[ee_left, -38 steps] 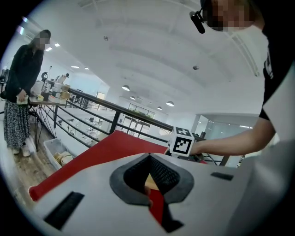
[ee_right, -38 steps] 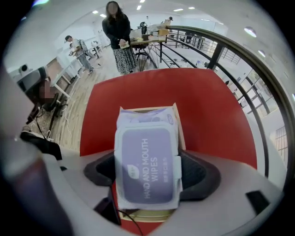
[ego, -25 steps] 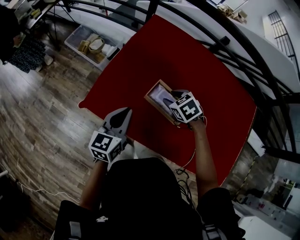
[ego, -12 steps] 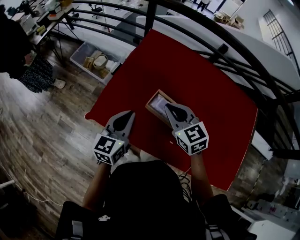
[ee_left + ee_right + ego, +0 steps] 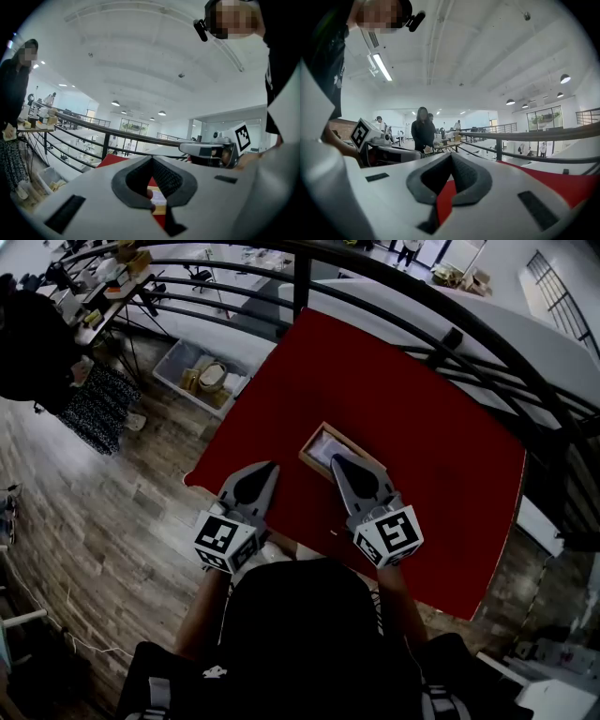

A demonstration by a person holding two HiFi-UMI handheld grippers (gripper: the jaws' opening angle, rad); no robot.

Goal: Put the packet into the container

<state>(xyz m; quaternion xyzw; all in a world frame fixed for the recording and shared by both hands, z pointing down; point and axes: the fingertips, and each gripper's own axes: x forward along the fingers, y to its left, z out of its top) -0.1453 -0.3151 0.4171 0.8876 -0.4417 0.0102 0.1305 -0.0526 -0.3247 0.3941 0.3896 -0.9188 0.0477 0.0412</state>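
Observation:
A small wooden container [image 5: 317,437] stands mid-table on the red cloth, and a pale packet [image 5: 325,448] lies inside it. My right gripper [image 5: 337,462] is shut and empty, its tip just over the container's near edge. My left gripper [image 5: 266,470] is shut too, empty, over the cloth left of the container. In the left gripper view the shut left gripper [image 5: 151,159] frames the container [image 5: 159,209] and packet [image 5: 157,198] through its gap, and the right gripper [image 5: 206,149] shows at the right. The right gripper view shows the shut right gripper [image 5: 451,157] pointing over the red cloth [image 5: 562,183].
A black metal railing [image 5: 441,338] runs along the table's far side. A clear bin [image 5: 202,376] with baskets sits on the wooden floor to the left. A person [image 5: 423,131] stands by a cluttered bench beyond the left gripper [image 5: 386,152]. The table's near edge [image 5: 309,549] lies under my hands.
The right gripper has drawn back from inside the container toward me and its jaws have closed. The packet stays in the container. The left gripper has shifted slightly forward.

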